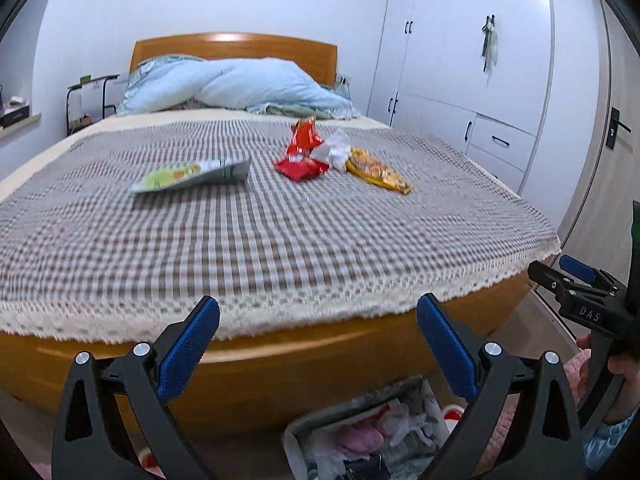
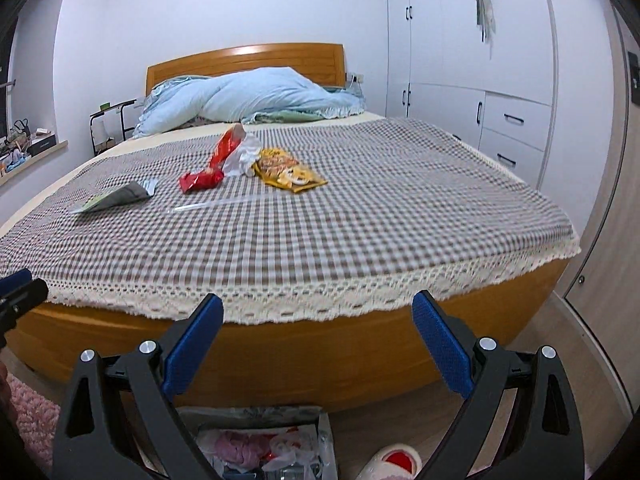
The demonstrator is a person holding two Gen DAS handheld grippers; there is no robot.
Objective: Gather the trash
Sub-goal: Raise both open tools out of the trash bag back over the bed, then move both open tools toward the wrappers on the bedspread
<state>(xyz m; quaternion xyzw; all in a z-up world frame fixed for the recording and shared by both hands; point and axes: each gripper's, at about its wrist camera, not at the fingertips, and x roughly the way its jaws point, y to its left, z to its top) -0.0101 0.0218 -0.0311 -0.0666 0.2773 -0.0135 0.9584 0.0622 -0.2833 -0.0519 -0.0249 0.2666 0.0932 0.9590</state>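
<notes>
On the checked bed cover [image 1: 280,240]: green packet [image 1: 192,174], red packet [image 1: 302,152], white scrunched wrapper [image 1: 334,150], yellow packet [image 1: 378,172], all flat or crumpled | right view only: clear plastic strip [image 2: 212,203] | left gripper [image 1: 318,344] wide open, empty | right gripper [image 2: 318,344] wide open, empty | below: trash bag [image 2: 256,446], stuffed

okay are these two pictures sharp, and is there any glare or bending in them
Left wrist view: the checked bedspread and green packet are smeared by motion blur; glare on the headboard. Right wrist view: milder blur on the bedspread, the same headboard glare. Both bow straight lines and darken at the corners.
</notes>
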